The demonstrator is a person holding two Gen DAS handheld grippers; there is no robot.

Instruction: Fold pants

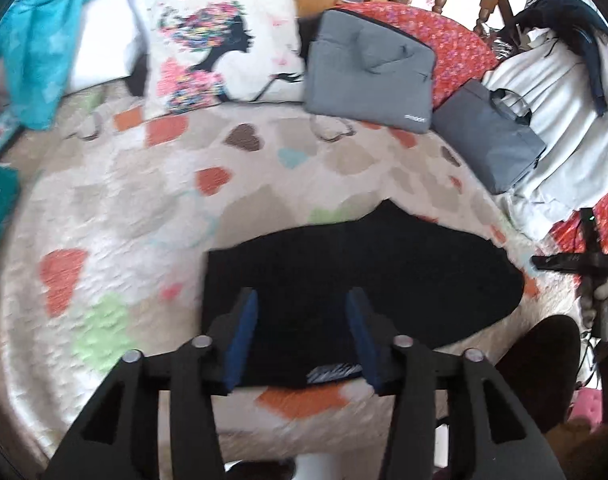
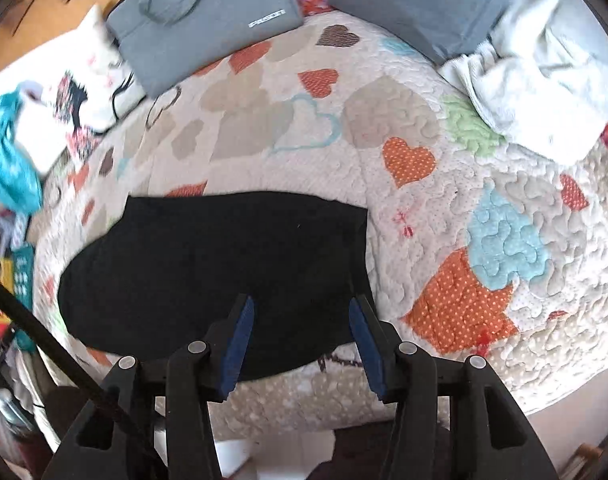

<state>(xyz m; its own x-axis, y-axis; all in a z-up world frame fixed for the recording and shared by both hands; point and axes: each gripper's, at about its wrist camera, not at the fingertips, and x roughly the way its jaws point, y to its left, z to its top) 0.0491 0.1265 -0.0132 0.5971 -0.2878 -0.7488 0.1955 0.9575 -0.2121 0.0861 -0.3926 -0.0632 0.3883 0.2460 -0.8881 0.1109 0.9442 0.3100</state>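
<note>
Left gripper and right gripper both stood about half open w/ nothing held, over the black pants, folded flat on the heart quilt. Risk: a low pad could drag the top layer & undo the fold. Count: 1 pants, 2 grippers, 2 grey laptop bags, 1 pillow.

Heart-patterned quilt, two grey laptop bags, silhouette pillow, teal cloth

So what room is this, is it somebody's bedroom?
Probably a bedroom. The black pants lie on a bed covered by a quilt with hearts, a printed pillow leans at the far end, and clothes are heaped at the side.
</note>
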